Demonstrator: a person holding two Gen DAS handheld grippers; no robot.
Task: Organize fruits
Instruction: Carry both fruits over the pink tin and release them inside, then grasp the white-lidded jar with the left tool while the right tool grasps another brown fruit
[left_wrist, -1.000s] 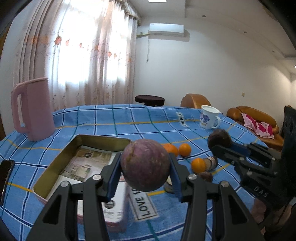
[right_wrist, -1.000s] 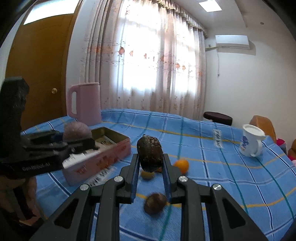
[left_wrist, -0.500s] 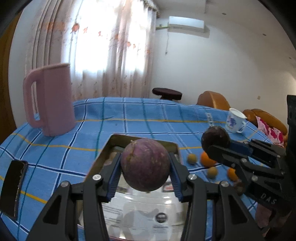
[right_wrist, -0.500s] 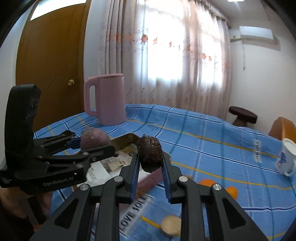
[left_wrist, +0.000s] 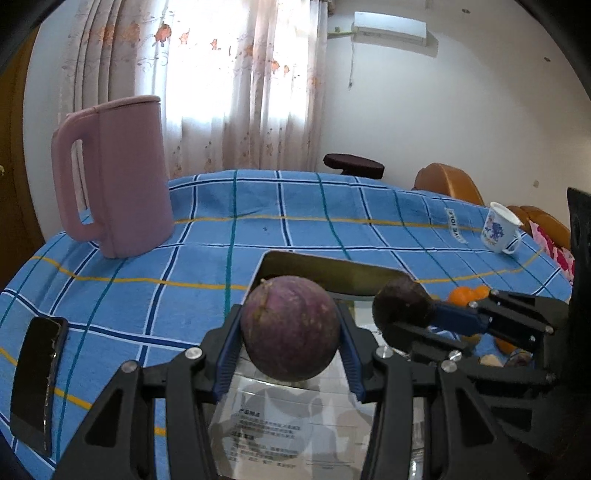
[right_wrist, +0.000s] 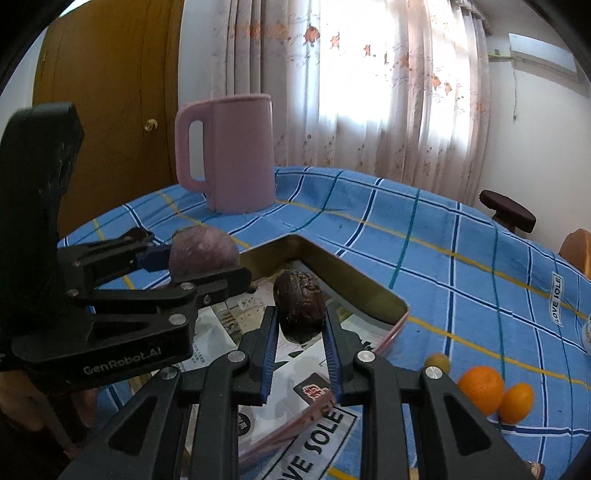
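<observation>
My left gripper (left_wrist: 290, 345) is shut on a round purple fruit (left_wrist: 290, 332) and holds it above the paper-lined metal tin (left_wrist: 332, 275). My right gripper (right_wrist: 300, 326) is shut on a dark wrinkled fruit (right_wrist: 300, 310), also above the tin (right_wrist: 354, 284). In the left wrist view the right gripper (left_wrist: 402, 314) holds the dark fruit (left_wrist: 400, 304) to the right of the purple one. In the right wrist view the left gripper (right_wrist: 207, 262) holds the purple fruit (right_wrist: 203, 253) to the left. Two oranges (right_wrist: 480, 389) and a small yellow fruit (right_wrist: 437, 362) lie on the cloth right of the tin.
A tall pink jug (left_wrist: 112, 177) stands at the back left on the blue checked tablecloth (left_wrist: 295, 214). A black phone (left_wrist: 37, 380) lies at the left edge. A white mug (left_wrist: 498, 229) stands at the far right. A stool (left_wrist: 352, 164) and sofa are beyond the table.
Both grippers have moved left and forward with their fruits, from beside the tin to over its paper-lined inside. The loose oranges now lie off to the right.
</observation>
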